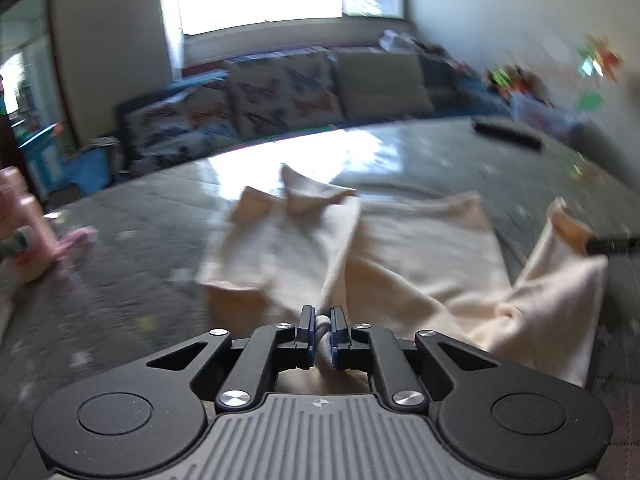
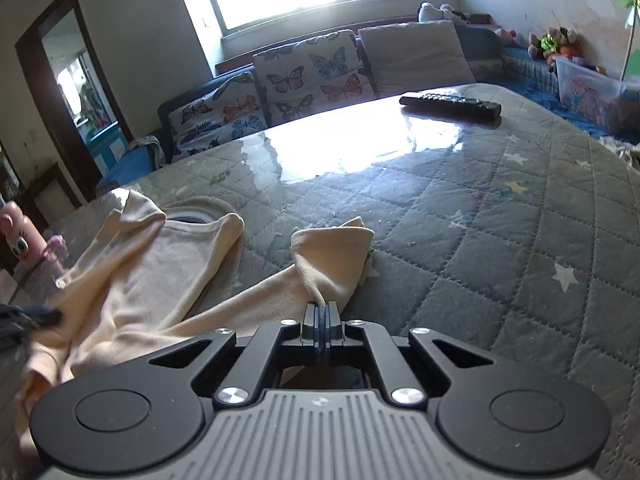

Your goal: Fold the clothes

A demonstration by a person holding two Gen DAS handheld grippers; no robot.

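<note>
Both claws pinch the cream garment [image 1: 420,248]. Left claw [image 1: 323,330]: jaws pressed on a thick bunched wad of cloth. Right claw [image 2: 321,320]: jaws pressed together on a thin sleeve end, little cloth between them.

Garment lies spread and rumpled near the close edge of the quilted bed [image 2: 480,220], neckline toward the far side.

Risks, as judged:
- thin right-hand pinch could slip if pulled taut;
- bunched left grip may drag creases into the fold;
- left view is blurred, so fast motion could skew the lay.

Pink bottle [image 2: 18,236] stands at the left edge, near the cloth; a sweep could knock it. Remote control [image 2: 450,105] sits by the far edge, well apart.
</note>
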